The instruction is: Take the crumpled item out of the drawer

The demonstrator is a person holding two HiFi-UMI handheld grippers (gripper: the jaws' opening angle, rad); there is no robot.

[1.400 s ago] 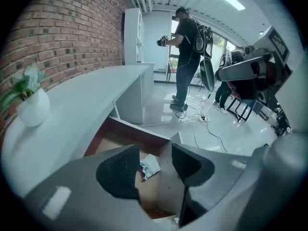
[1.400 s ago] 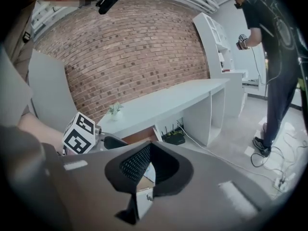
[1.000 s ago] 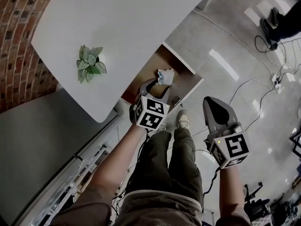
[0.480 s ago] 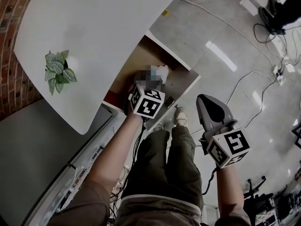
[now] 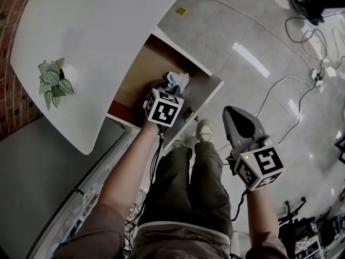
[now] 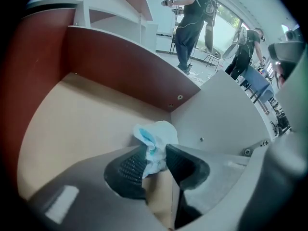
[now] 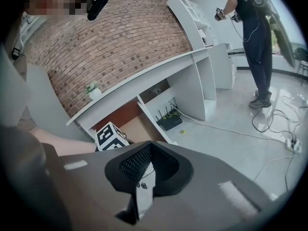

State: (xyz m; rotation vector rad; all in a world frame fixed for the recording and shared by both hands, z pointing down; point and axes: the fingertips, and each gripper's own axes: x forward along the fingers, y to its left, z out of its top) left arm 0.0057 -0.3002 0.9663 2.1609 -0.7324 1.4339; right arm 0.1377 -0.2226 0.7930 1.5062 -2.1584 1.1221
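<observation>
open drawer [image 5: 135, 72]: pulled out from under the near edge of the white worktop [image 5: 97, 26]; tan floor, red-brown wall, white wall.
crumpled tissue [image 6: 156, 141]: white with a blue patch, inside the drawer near the corner where the red-brown wall meets the white one; in the head view it shows just past the left gripper's cube [image 5: 178, 80].
left gripper [image 6: 155, 160]: reached down into the drawer, jaws clamped on the lower part of the tissue, both ribbed pads [image 6: 131, 165] pressed against it.
right gripper [image 7: 150, 165]: held over the grey floor, well apart from the drawer, off the worktop's near right corner [image 5: 240, 124]; jaws together at the tips, nothing between them.
small potted plant [image 5: 52, 80]: upright near the worktop's left edge.
cables [image 5: 291, 85]: loose on the floor at right.
</observation>
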